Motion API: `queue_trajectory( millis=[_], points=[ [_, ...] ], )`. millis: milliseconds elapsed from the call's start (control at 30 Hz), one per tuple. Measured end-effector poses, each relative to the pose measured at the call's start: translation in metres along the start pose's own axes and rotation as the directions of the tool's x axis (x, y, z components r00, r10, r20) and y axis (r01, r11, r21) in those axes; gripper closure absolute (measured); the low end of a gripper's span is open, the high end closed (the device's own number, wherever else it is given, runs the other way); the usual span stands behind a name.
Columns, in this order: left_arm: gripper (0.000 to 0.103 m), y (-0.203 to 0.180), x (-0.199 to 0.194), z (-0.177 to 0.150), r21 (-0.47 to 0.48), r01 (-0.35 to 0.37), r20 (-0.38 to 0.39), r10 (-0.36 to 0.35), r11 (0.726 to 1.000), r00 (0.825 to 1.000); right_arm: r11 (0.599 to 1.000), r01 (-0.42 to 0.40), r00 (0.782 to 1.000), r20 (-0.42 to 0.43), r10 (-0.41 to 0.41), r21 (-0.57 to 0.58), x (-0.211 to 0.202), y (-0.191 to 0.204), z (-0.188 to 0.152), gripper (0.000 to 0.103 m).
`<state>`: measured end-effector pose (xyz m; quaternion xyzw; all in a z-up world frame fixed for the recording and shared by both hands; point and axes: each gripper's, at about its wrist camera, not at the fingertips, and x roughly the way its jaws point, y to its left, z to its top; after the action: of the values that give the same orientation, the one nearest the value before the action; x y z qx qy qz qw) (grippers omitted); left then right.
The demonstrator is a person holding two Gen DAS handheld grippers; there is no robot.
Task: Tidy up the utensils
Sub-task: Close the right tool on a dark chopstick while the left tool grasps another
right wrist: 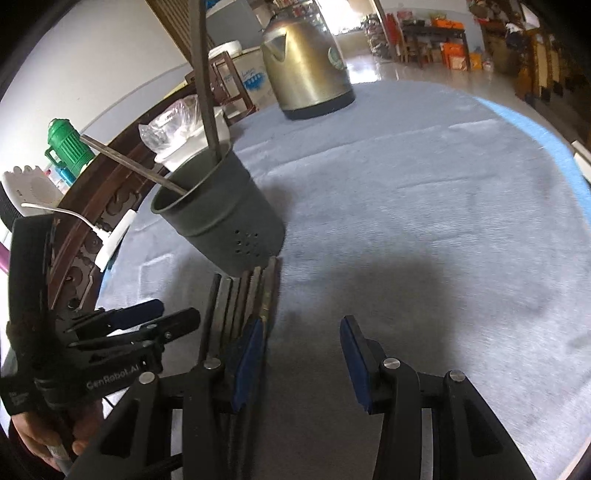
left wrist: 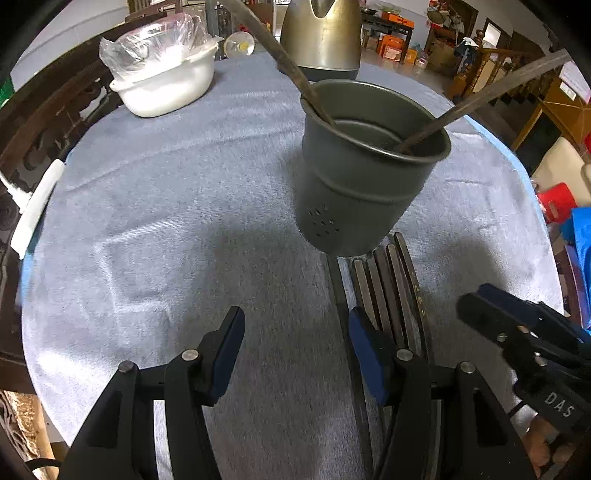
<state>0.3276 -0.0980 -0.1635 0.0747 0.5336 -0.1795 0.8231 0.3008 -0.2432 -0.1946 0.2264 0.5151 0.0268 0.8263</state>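
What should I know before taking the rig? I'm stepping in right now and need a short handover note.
Left tool: open, empty, above the cloth beside the loose chopsticks.
Right tool: open, empty, on the bundle's other side.
Holder cup: upright mid-table, two chopsticks already leaning inside.
Loose chopsticks lie side by side on the cloth, tips at the cup's base.
Left: pick up the loose ones and stand them in the cup.

Soft daylight, fisheye warp, slight blur

White wall (right wrist: 92,74), glossy floor (right wrist: 373,62), cluttered wooden shelves (right wrist: 432,33) behind.
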Motion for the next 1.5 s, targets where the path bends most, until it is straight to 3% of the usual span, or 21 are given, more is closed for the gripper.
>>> queue_trajectory(
  millis=[133, 300, 700, 900, 1067, 1367, 1400, 1433, 1500],
  points=[
    [0.043, 0.005, 0.006, 0.005, -0.01, 0.032, -0.017, -0.032, 0.999, 0.999, 1.0, -0.008, 1.0, -0.026, 0.008, -0.015, 0.014, 0.009, 0.006, 0.062],
    [0.043, 0.007, 0.011, 0.012, 0.004, 0.072, -0.03, -0.072, 0.997, 0.997, 1.0, -0.009, 0.998, -0.057, 0.009, -0.006, 0.029, 0.012, 0.013, 0.063],
    [0.044, -0.001, 0.022, 0.017, 0.046, 0.071, -0.066, -0.068, 0.996, 0.996, 0.998, 0.052, 0.994, -0.093, -0.055, -0.04, 0.04, 0.014, 0.014, 0.077],
    [0.052, -0.001, 0.023, 0.014, 0.066, 0.058, -0.07, -0.053, 0.996, 0.996, 0.994, 0.105, 0.99, -0.09, -0.107, -0.031, 0.034, 0.003, 0.016, 0.078],
    [0.052, 0.006, 0.024, 0.022, 0.048, 0.074, -0.096, -0.069, 0.996, 0.993, 0.997, 0.076, 0.99, -0.119, -0.075, 0.003, 0.036, -0.001, 0.02, 0.077],
    [0.053, 0.015, 0.035, 0.043, 0.012, 0.087, -0.1, -0.086, 0.996, 0.991, 0.987, 0.143, 0.978, -0.146, -0.152, -0.073, 0.048, 0.015, 0.032, 0.08],
    [0.06, 0.016, 0.036, 0.045, 0.018, 0.081, -0.092, -0.079, 0.997, 0.993, 0.984, 0.151, 0.976, -0.144, -0.163, -0.089, 0.049, 0.016, 0.032, 0.09],
    [0.065, 0.019, 0.037, 0.047, 0.024, 0.075, -0.088, -0.073, 0.997, 0.994, 0.982, 0.157, 0.975, -0.143, -0.17, -0.102, 0.051, 0.018, 0.032, 0.091],
    [0.088, 0.02, 0.039, 0.052, 0.034, 0.074, -0.085, -0.071, 0.997, 0.994, 0.981, 0.152, 0.976, -0.136, -0.167, -0.118, 0.051, 0.019, 0.032, 0.094]
  ],
)
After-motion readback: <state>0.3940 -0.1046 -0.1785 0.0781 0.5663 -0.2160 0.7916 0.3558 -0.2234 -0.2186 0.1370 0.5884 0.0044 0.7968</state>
